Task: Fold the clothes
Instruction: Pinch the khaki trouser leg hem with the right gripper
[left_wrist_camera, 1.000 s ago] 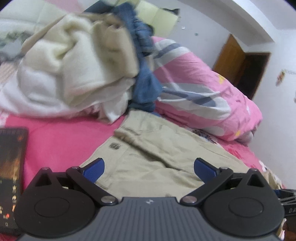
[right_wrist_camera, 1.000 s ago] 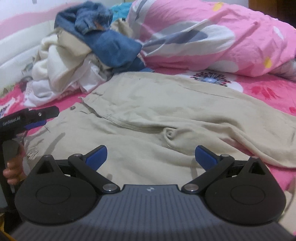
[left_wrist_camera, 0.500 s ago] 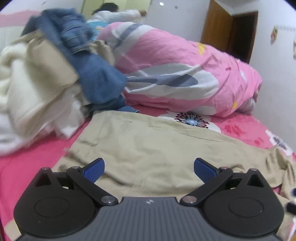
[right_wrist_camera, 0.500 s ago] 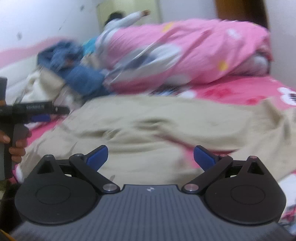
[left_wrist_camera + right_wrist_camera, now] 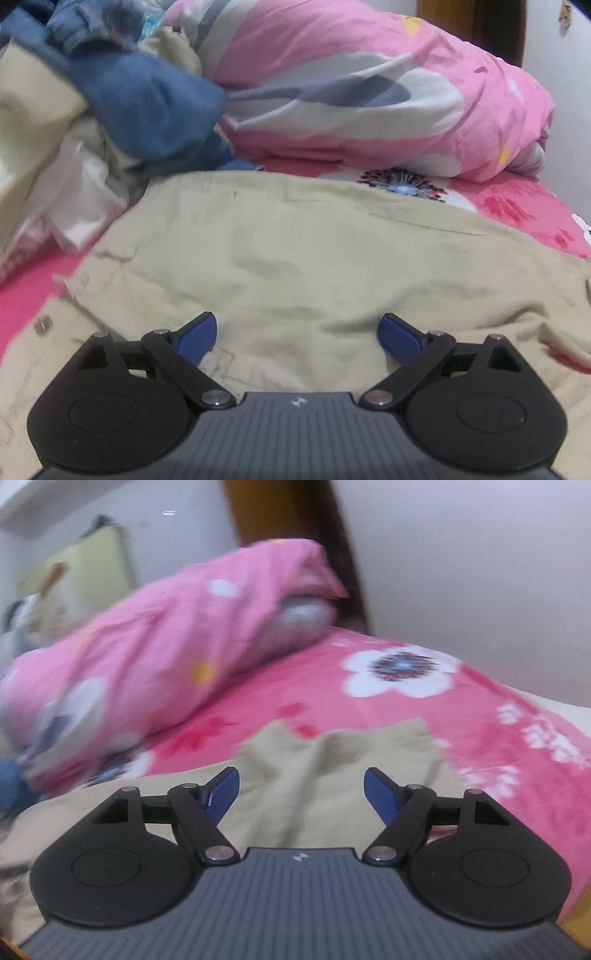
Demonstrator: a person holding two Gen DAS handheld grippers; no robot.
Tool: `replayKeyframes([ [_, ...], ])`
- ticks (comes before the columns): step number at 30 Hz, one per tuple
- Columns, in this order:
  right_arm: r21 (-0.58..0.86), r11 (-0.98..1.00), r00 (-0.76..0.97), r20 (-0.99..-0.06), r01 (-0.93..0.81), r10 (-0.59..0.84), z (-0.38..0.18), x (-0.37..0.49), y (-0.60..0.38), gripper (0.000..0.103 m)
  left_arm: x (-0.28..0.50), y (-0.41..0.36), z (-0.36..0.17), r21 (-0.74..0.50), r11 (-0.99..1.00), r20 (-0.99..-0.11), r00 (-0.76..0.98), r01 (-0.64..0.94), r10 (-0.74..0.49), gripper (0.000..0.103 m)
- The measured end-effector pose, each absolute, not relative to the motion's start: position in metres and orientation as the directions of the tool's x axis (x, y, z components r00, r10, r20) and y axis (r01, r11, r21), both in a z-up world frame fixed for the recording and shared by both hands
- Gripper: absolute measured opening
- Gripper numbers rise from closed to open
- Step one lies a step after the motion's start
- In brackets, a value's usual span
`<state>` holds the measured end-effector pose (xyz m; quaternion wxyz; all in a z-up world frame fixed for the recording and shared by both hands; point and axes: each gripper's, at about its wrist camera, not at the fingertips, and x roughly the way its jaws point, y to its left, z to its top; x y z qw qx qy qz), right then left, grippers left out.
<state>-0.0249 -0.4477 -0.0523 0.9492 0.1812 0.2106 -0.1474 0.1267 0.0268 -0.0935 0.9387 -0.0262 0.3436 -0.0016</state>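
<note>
— Left wrist view?
— Khaki trousers (image 5: pixel 314 251) lie flat on the bed (image 5: pixel 26 291), long axis left-right; clothes pile (image 5: pixel 92 110) and pink duvet (image 5: pixel 369 92) behind. Left tool (image 5: pixel 297 334) spread apart (empty).
— Right wrist view?
— Trouser end (image 5: pixel 332 760) points toward the floral sheet; right tool (image 5: pixel 301 794) also apart.

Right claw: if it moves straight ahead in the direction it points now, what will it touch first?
Most likely the khaki trousers: their crumpled end lies directly ahead of the open right claw. Beyond that comes the pink flowered bedsheet. The view is blurred, so depth is uncertain.
</note>
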Motion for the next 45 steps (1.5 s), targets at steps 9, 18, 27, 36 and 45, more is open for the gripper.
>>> replayKeyframes([
  [9,0.209,0.911,0.813,-0.551,0.355,-0.191,-0.073,0.025,-0.459,0.075,0.122,0.019,-0.103,0.019,0.999,-0.622,0.783,-0.026,0.032,0.100],
  [18,0.030,0.935,0.743,-0.616,0.353,-0.261,-0.100,0.050,-0.443,0.014,0.123,0.019,-0.107,0.023,0.999,-0.613,0.789,-0.027,0.036,0.102],
  [27,0.135,0.895,0.825,-0.463,0.426,-0.323,-0.065,-0.034,-0.444,0.006,0.123,0.019,-0.108,0.019,0.999,-0.611,0.791,-0.028,0.033,0.102],
  [36,0.233,0.953,0.966,-0.213,0.194,-0.145,-0.017,-0.119,-0.389,0.005,0.123,0.020,-0.108,0.015,1.000,-0.610,0.792,-0.028,0.031,0.102],
  [45,0.172,0.947,0.857,-0.406,-0.271,0.319,-0.061,-0.104,-0.292,0.006,0.122,0.021,-0.107,0.008,1.000,-0.608,0.793,-0.028,0.027,0.102],
])
